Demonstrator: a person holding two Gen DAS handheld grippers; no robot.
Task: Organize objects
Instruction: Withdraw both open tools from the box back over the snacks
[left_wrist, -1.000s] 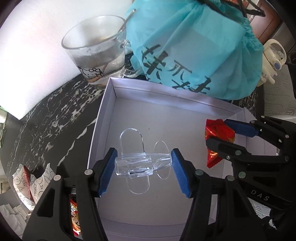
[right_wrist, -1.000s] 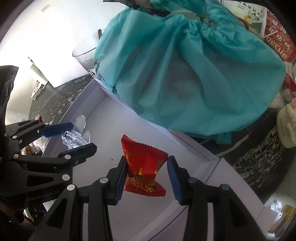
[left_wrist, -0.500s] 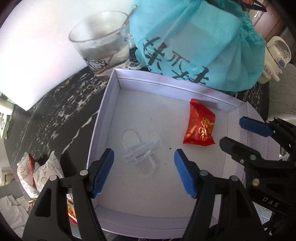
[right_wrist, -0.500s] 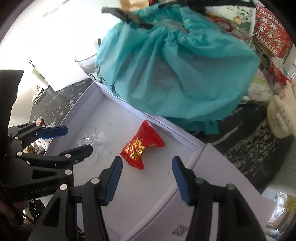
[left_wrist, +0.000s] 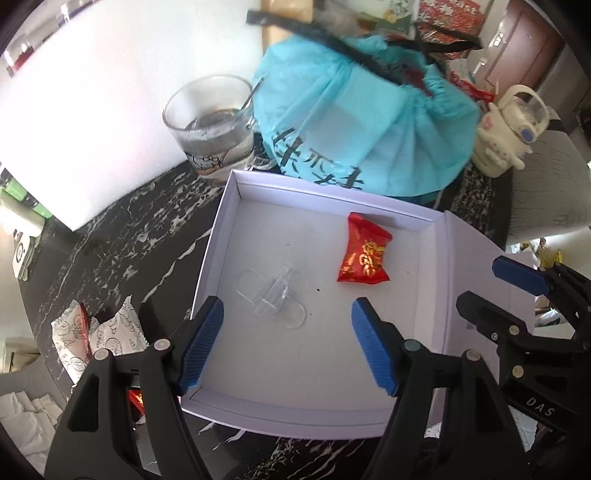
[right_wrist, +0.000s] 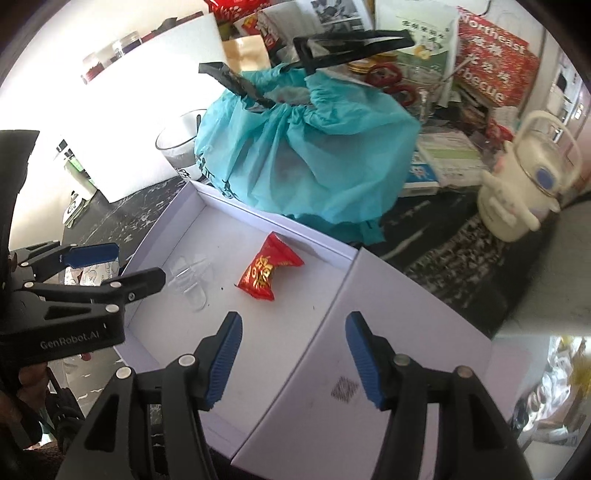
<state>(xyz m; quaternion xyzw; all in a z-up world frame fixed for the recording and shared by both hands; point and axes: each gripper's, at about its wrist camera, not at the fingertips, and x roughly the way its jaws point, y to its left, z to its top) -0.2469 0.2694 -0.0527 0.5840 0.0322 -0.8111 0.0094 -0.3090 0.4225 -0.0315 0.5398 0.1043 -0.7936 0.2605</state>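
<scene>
I see both my grippers, left and right, with jaws just spreading, nothing between them. Below, in the matte white cardboard box, lie a clear plastic clip and a crinkled red foil candy, apart.

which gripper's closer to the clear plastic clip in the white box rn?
Left. Left gripper hangs open right over the clear plastic clip; right gripper hangs open beyond the red candy wrapper.
</scene>
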